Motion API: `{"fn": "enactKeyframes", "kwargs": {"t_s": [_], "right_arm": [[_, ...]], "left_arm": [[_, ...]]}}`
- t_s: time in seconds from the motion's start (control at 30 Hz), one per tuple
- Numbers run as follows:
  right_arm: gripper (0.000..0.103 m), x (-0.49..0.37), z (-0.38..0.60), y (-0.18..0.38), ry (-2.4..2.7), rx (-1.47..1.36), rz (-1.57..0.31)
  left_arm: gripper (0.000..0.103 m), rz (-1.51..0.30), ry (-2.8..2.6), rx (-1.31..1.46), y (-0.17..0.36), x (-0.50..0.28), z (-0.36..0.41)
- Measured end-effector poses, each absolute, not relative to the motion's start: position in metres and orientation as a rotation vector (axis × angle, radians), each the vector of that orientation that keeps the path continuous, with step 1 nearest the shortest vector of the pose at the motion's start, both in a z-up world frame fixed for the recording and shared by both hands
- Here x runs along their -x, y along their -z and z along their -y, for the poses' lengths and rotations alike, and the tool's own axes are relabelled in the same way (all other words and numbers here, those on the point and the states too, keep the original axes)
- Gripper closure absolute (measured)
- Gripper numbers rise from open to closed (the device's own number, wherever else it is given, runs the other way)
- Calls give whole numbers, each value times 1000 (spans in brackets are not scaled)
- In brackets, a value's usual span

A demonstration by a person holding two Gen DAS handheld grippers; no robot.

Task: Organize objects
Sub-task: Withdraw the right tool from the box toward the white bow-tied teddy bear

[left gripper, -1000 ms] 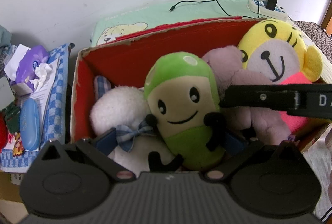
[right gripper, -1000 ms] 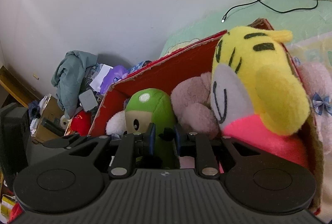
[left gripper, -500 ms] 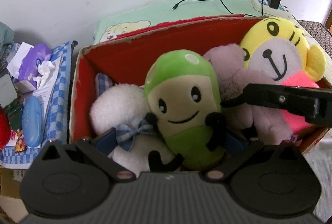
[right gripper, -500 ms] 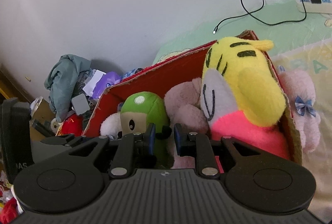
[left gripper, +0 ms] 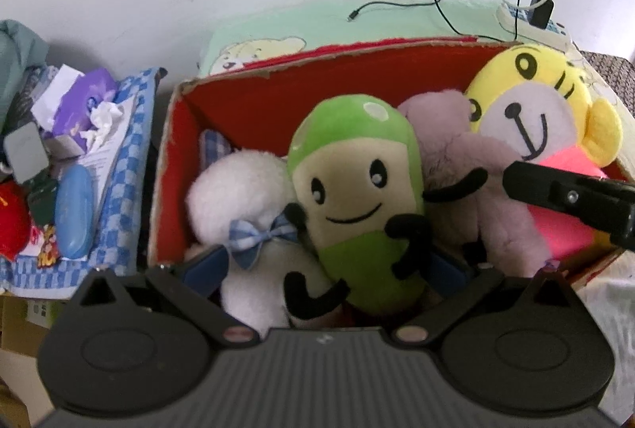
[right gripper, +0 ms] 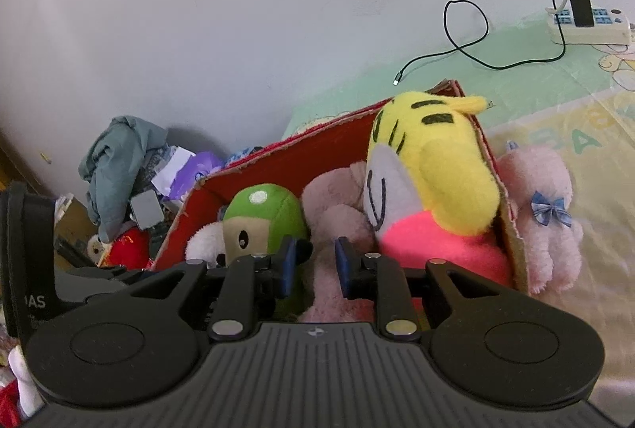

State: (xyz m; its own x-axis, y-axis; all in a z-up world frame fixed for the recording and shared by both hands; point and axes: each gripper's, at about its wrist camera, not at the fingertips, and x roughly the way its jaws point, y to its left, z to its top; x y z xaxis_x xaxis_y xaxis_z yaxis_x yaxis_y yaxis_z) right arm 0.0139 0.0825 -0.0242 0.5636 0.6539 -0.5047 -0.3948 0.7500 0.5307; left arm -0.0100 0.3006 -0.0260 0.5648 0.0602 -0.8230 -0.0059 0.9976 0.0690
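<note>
A red-lined cardboard box [left gripper: 254, 102] holds a white plush with a blue bow [left gripper: 242, 198], a green bean plush [left gripper: 357, 190], a pink plush [left gripper: 488, 190] and a yellow tiger plush [left gripper: 528, 110]. My left gripper [left gripper: 321, 269] is open, its fingers spread on either side of the white and green plushes at the box's near edge. My right gripper [right gripper: 313, 265] is open with a narrow gap, just above the pink plush [right gripper: 333, 221] beside the green plush [right gripper: 262, 217]. It also shows at the right in the left wrist view [left gripper: 571, 198]. Another pink plush [right gripper: 543, 214] lies outside the box.
The box sits on a bed with a green cartoon sheet [right gripper: 516, 79]. A power strip [right gripper: 587, 23] and a black cable [right gripper: 464, 43] lie by the wall. Left of the box are a blue checked cloth [left gripper: 119, 170], tissues, a blue case [left gripper: 73, 214] and grey clothing [right gripper: 119, 158].
My right gripper has drawn back from the box and opened a little. The green plush's arm, pinched before, now hangs free. The left gripper has pulled back slightly and stays open.
</note>
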Motion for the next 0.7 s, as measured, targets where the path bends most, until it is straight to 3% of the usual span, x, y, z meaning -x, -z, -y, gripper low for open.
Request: {"fn": "enactKeyframes", "kwargs": {"t_s": [0.37, 0.7], "right_arm": [[79, -6, -48, 21, -672, -513, -723], [75, -3, 12, 19, -671, -603, -721]], "left_arm": [[1, -903, -50, -47, -3, 40, -295], [2, -819, 78, -56, -33, 48, -240]]}}
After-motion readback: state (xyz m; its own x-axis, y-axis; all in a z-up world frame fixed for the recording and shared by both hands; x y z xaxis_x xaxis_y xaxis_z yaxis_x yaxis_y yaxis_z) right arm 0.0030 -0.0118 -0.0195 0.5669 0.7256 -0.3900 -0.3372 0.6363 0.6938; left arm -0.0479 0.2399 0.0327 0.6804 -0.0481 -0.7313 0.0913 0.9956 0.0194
